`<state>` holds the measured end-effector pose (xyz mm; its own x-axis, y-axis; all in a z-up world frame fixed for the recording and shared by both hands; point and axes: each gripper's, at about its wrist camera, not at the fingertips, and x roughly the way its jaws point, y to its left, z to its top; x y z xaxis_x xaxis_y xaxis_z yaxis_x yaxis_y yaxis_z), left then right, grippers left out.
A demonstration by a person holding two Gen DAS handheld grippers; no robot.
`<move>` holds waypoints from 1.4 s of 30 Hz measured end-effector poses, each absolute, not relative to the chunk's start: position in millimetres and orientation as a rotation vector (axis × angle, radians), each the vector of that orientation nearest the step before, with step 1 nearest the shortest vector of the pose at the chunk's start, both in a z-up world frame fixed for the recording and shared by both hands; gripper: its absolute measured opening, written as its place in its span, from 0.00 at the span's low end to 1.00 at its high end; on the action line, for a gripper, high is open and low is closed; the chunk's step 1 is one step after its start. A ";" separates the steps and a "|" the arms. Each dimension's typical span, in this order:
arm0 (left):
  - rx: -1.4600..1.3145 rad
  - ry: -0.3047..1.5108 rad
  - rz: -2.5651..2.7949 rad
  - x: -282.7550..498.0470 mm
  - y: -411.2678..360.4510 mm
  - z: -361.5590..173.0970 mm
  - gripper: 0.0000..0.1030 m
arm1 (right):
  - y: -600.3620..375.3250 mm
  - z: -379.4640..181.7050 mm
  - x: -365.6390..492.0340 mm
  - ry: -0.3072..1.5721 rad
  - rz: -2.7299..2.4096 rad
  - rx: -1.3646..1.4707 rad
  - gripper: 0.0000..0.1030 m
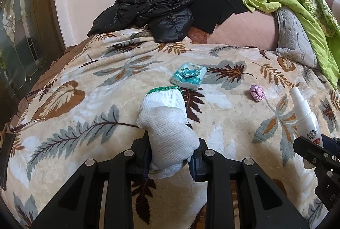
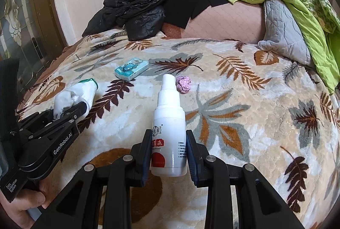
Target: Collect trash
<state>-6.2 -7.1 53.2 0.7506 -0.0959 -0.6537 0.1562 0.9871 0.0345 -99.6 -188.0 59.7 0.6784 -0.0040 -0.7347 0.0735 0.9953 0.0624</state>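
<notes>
White knitted glove (image 1: 167, 122) is clamped in the left gripper (image 1: 171, 160) and a spray bottle (image 2: 170, 129) in the right gripper (image 2: 167, 156), while a tissue pack (image 1: 188, 76) and crumpled pink wrapper (image 1: 257, 93) are left uncollected on the leaf-patterned blanket (image 1: 85, 101).

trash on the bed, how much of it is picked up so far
Nothing looks binned yet; no bin shows. In hand: the left gripper clamps the white glove, the right gripper the spray bottle. Left on the blanket: the pink paper wad and tissue pack.
</notes>
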 end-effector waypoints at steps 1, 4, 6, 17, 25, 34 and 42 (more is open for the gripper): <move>0.090 0.707 -0.138 -6.6 -7.2 53.3 0.26 | -188.1 59.7 -100.0 0.823 -0.045 0.090 0.31; 0.093 0.704 -0.141 -7.7 -8.4 53.9 0.26 | -188.4 60.8 -100.3 0.820 -0.048 0.090 0.31; 0.094 0.703 -0.142 -8.2 -8.8 54.1 0.26 | -188.6 60.9 -100.7 0.818 -0.049 0.093 0.31; 0.094 0.700 -0.158 -11.8 -12.8 55.3 0.26 | -188.0 64.7 -104.9 0.808 -0.060 0.099 0.31; 0.112 0.684 -0.200 -30.3 -18.4 61.3 0.26 | -185.0 72.8 -124.8 0.794 -0.080 0.118 0.31; 0.093 0.713 -0.310 -79.3 -28.7 71.2 0.26 | -190.3 86.8 -178.6 0.794 -0.103 0.151 0.31; 0.113 0.716 -0.432 -134.3 -45.9 83.1 0.26 | -213.3 102.0 -234.3 0.785 -0.133 0.206 0.31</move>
